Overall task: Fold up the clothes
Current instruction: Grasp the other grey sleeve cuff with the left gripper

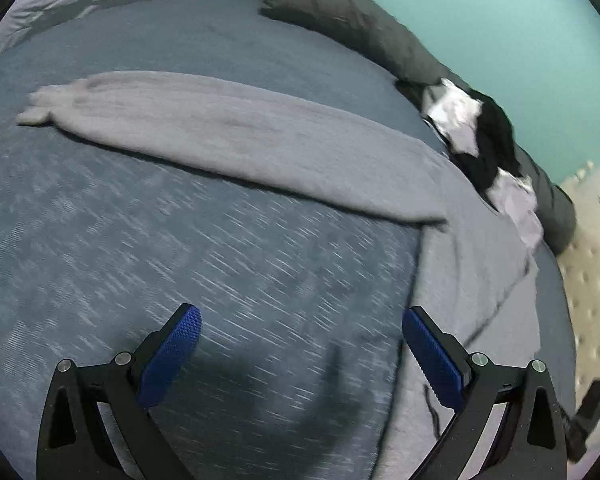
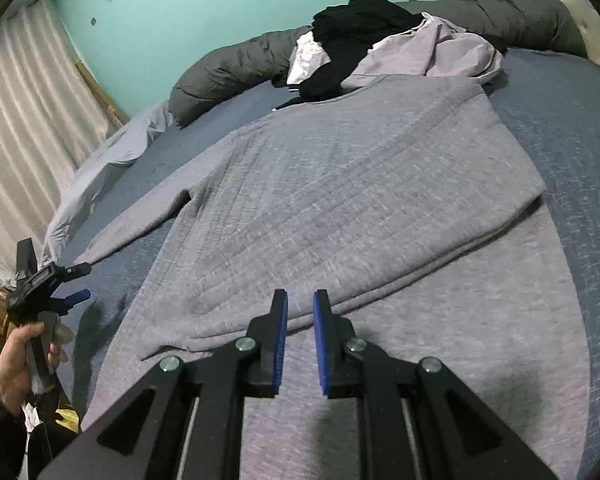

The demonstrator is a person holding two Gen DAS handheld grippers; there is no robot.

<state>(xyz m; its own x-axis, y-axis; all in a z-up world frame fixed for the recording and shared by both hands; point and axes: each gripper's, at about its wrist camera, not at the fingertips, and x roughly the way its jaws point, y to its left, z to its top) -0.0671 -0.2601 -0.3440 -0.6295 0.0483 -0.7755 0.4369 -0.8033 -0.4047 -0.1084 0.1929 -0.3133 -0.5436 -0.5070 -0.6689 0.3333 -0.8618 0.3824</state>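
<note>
A grey sweater [image 2: 340, 184] lies flat on the blue bed sheet [image 1: 140, 260], with one layer folded over another along a slanted edge. In the left wrist view its long sleeve [image 1: 240, 136] stretches to the left across the sheet. My right gripper [image 2: 300, 294] hovers over the sweater's near part, its blue pads [image 2: 281, 340] nearly together with only a narrow slit and no cloth between them. My left gripper [image 1: 300, 314] stands wide open above bare sheet, just left of the sweater's edge. It also shows in the right wrist view as the left gripper [image 2: 83, 282], held by a hand [image 2: 16, 356].
A heap of black and lilac clothes [image 2: 380, 40] lies at the far side beyond the sweater. A rolled dark grey duvet [image 2: 236, 68] runs along the teal wall. A pale curtain [image 2: 20, 120] hangs at the left, and a cream padded headboard [image 1: 592, 260] borders the bed.
</note>
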